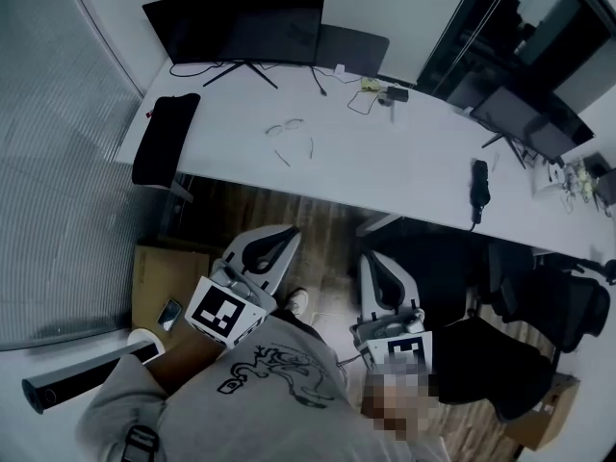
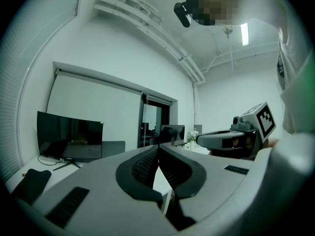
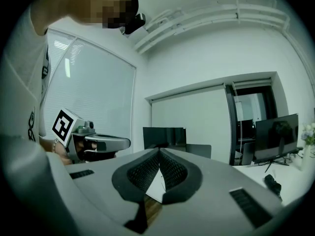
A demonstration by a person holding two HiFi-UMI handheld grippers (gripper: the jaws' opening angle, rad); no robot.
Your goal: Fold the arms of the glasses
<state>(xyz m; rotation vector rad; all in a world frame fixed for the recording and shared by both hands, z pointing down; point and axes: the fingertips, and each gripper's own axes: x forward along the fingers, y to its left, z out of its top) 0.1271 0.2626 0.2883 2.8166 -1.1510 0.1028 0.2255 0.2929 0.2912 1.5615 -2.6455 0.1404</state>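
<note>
A thin-framed pair of glasses (image 1: pixel 286 127) lies on the white table (image 1: pixel 404 171), its arms spread open toward me. Both grippers hover over the wooden floor, short of the table's near edge and well away from the glasses. My left gripper (image 1: pixel 286 232) is shut with nothing in it; in the left gripper view its pads meet at the tip (image 2: pixel 158 147). My right gripper (image 1: pixel 372 258) is shut and empty too, its pads closed together (image 3: pixel 159 150). Each gripper view shows the other gripper beside it: the right gripper (image 2: pixel 216 139) and the left gripper (image 3: pixel 115 143).
A dark monitor (image 1: pixel 236 27) stands at the table's back, a black pad (image 1: pixel 164 138) at its left end. Cables (image 1: pixel 371 92), a black object (image 1: pixel 479 189) and a second monitor (image 1: pixel 529 123) lie to the right. A black chair (image 1: pixel 563 301) and a cardboard box (image 1: pixel 159 282) are on the floor.
</note>
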